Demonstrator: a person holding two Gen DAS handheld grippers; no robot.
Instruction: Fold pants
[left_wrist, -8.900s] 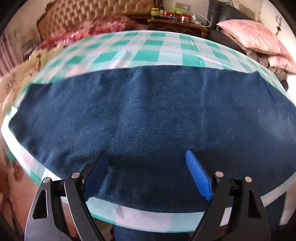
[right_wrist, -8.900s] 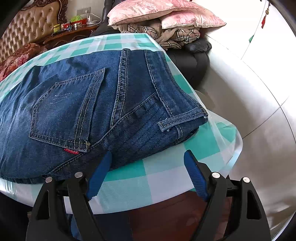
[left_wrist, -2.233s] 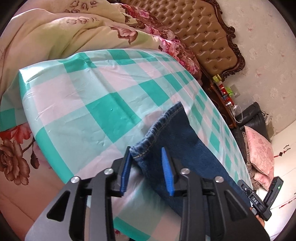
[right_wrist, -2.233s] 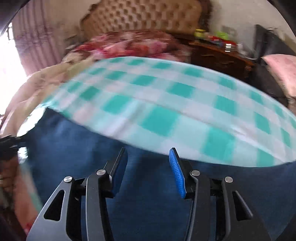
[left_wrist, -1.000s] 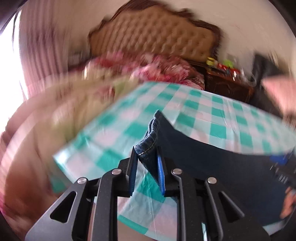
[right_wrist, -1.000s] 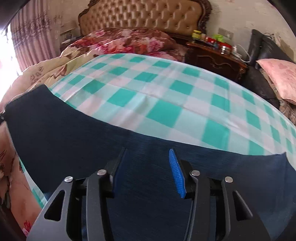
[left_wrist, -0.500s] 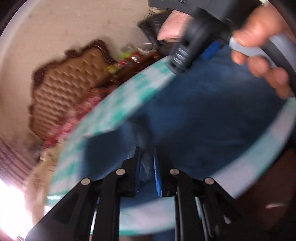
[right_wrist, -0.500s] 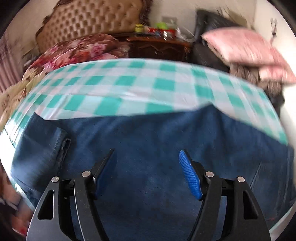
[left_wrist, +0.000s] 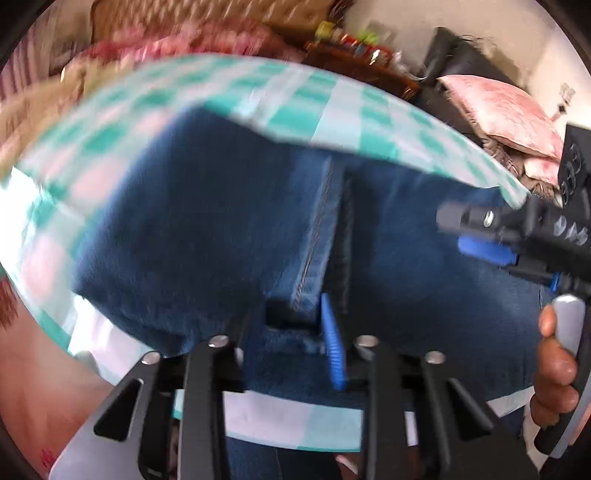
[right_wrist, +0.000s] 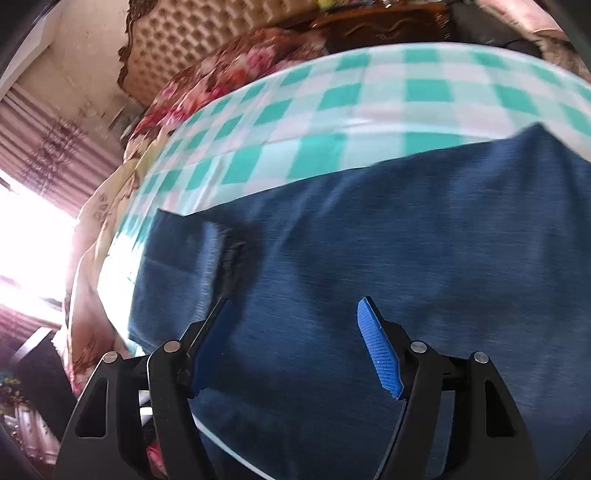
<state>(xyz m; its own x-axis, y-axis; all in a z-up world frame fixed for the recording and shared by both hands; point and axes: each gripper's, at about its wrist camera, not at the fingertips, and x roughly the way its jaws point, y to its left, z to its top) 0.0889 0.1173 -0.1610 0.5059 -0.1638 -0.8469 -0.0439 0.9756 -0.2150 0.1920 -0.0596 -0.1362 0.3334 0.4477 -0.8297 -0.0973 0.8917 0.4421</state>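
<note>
Dark blue jeans (left_wrist: 177, 221) lie on the green-and-white checked tablecloth (left_wrist: 332, 107), with one leg folded back over the rest. The leg's stitched hem (left_wrist: 317, 236) runs down between the jaws of my left gripper (left_wrist: 299, 306). Those jaws are opening and the hem sits loosely in the gap. To the right my right gripper (left_wrist: 472, 236) hovers over the denim, held by a hand (left_wrist: 554, 354). In the right wrist view that gripper (right_wrist: 295, 302) stands open above the jeans (right_wrist: 406, 258) with nothing between its fingers. The picture is blurred by motion.
The tablecloth (right_wrist: 369, 110) stretches beyond the jeans towards a tufted headboard (right_wrist: 177, 40) and floral bedding (right_wrist: 229, 66). Pink pillows (left_wrist: 498, 110) are piled at the far right. The table's near edge (left_wrist: 277, 417) runs just under my left gripper.
My left gripper swung the leg hem across onto the rest of the jeans and sank towards the table; its jaws widened slightly. The right gripper opened wider and turned left.
</note>
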